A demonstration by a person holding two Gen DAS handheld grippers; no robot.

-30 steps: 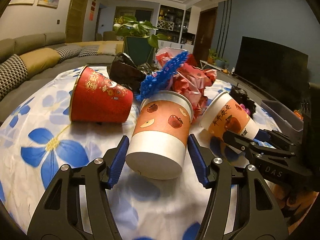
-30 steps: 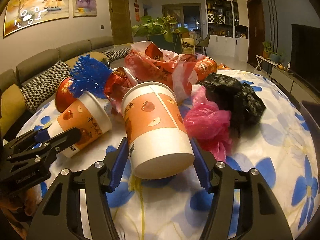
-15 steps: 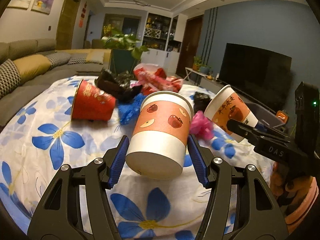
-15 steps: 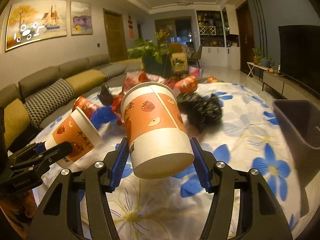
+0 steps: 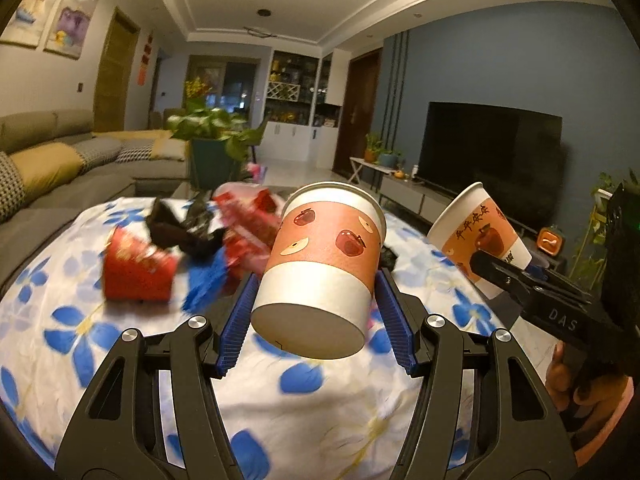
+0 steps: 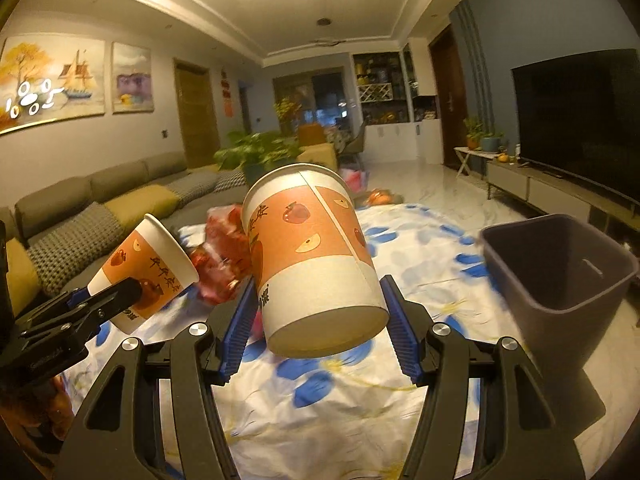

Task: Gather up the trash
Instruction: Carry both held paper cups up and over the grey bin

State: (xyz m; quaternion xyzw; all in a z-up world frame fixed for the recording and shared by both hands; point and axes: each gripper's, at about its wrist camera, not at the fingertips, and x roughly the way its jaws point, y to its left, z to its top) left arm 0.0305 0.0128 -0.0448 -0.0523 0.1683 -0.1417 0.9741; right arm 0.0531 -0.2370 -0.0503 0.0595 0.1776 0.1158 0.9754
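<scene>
My left gripper (image 5: 316, 312) is shut on an orange-and-white paper cup (image 5: 324, 268) with apple prints, held in the air above the table. My right gripper (image 6: 320, 316) is shut on a second such cup (image 6: 312, 256), also lifted. Each cup shows in the other view: the right one (image 5: 480, 236) at the right of the left wrist view, the left one (image 6: 148, 272) at the left of the right wrist view. A dark grey bin (image 6: 560, 272) stands to the right of my right gripper, open side up.
A pile of trash stays on the flowered tablecloth (image 5: 60, 320): a red paper cup (image 5: 136, 268) on its side, black bags (image 5: 184, 228), red wrappers (image 5: 248, 216), a blue frilly piece (image 5: 208, 280). A sofa runs along the left, a TV stands at the right.
Both grippers have lifted and pulled back from the trash pile with their cups. The grey bin has come closer at the right of the right wrist view.
</scene>
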